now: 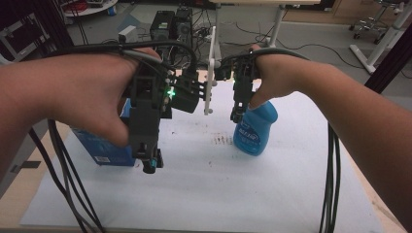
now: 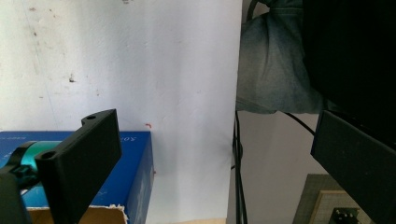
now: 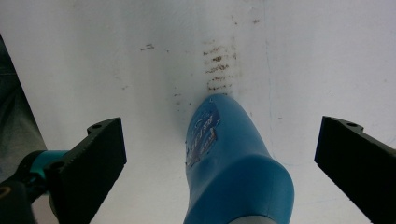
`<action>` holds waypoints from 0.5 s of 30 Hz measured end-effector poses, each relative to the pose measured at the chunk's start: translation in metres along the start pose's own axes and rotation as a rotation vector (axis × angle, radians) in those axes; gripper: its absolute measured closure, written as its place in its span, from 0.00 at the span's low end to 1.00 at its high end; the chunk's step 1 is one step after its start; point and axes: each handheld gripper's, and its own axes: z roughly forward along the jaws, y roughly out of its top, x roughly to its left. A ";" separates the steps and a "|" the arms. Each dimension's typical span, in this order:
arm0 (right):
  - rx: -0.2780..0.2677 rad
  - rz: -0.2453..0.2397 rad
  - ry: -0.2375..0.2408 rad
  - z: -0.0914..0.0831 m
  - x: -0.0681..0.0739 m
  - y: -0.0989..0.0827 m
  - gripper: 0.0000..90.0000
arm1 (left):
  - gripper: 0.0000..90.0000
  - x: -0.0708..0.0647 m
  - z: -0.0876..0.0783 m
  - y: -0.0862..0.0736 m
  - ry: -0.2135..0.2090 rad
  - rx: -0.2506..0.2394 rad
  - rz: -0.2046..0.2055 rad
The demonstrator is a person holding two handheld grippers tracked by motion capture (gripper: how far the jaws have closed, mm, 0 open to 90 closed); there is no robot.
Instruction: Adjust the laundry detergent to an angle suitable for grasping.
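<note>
- Forearms come in from the near edge of the white table (image 1: 204,194), each hand carrying a gripper with cables trailing back off the table.
- Left gripper (image 1: 151,165) hangs nose-down over the near-left part of the sheet, its jaws spread wide with nothing between them. In the left gripper view, the blue box (image 2: 135,177) lies under and behind one jaw, not between the two, so this hand looks parked rather than working.
- Right gripper (image 3: 219,158) sits farther out, also released: its jaws stand wide apart to either side of the blue bottle (image 3: 233,177), clear of it on both sides. That straddle reads as lining up for a grasp, probably near the bottle's top end.
- The blue bottle (image 1: 255,131) rests on the sheet right of centre, just beyond a patch of dark smudges (image 1: 222,141).
- Beyond the far edge of the table, the floor holds cables and the legs of another table.
</note>
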 end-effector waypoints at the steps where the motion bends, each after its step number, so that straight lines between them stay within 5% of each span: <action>1: 0.000 0.002 0.001 0.000 0.000 0.000 0.01 | 0.02 0.000 0.000 0.000 0.002 0.003 -0.001; 15: -0.004 0.008 -0.003 0.002 -0.004 -0.003 0.01 | 0.02 0.005 0.004 0.003 -0.003 0.014 -0.005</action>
